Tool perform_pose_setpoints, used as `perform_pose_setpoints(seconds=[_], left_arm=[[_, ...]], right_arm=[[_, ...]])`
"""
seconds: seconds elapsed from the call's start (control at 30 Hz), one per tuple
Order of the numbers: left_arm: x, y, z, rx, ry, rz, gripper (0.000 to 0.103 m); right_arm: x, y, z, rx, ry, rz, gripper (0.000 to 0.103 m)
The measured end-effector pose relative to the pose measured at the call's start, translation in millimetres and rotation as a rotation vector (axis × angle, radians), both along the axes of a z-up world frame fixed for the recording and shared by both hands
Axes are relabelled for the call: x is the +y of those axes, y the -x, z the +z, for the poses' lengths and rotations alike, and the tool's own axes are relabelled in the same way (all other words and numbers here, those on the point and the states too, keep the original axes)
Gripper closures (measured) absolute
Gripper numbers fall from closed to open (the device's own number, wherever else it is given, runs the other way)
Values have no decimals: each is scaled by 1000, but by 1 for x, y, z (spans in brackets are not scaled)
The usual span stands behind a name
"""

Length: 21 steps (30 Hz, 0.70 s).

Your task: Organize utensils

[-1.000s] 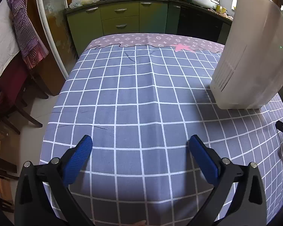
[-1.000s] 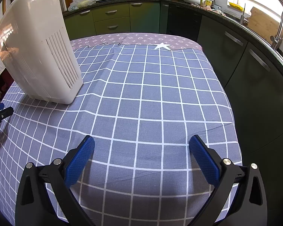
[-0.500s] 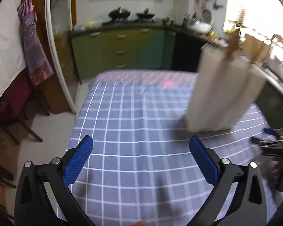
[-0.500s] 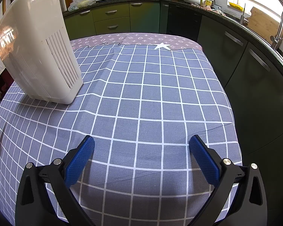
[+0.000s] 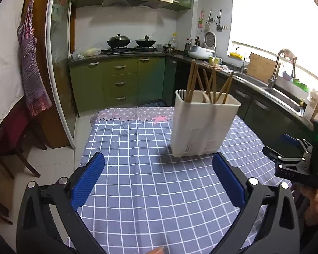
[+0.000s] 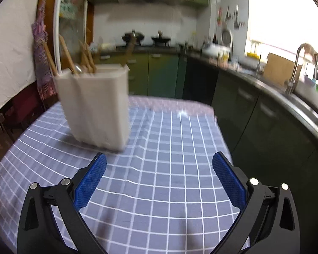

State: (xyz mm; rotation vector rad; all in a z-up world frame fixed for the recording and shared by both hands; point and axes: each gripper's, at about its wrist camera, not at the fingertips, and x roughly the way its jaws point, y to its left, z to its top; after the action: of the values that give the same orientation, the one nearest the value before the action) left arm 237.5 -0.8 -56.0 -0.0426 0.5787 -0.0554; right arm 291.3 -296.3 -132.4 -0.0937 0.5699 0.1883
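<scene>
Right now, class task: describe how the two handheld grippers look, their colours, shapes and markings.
Both match: the left gripper and the right gripper have black angular frames with silver rivets and blue textured pads. Seen from the left wrist camera, the right one shows a green light.

1. Daylight pours through the window (image 5: 275, 14) at upper right, blown out to plain white in both views.
2. The holder (image 5: 203, 127) throws a soft shadow leftward on the bench (image 5: 137, 148).
3. The left wrist view is sharp; the right wrist view is smeared by motion, the holder (image 6: 97, 105) and cabinets blurred.
4. Fisheye bends straight lines near the edges; the corners go black.
</scene>
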Motion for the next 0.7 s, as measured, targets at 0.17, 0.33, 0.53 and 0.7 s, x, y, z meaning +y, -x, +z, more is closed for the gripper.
perform_pose_setpoints(seconds=[0.17, 0.33, 0.53, 0.7], left_arm=[[-3, 12, 8, -14, -7, 8, 6], [-3, 24, 9, -22, -5, 28, 6], [1, 38, 13, -55, 33, 27, 6], [1, 45, 19, -75, 30, 42, 7]], right_arm=[[6, 26, 27, -60, -15, 7, 4], [7, 51, 55, -117, -29, 15, 4], [7, 70, 68, -120, -53, 43, 4], [6, 79, 72, -129, -70, 54, 4]])
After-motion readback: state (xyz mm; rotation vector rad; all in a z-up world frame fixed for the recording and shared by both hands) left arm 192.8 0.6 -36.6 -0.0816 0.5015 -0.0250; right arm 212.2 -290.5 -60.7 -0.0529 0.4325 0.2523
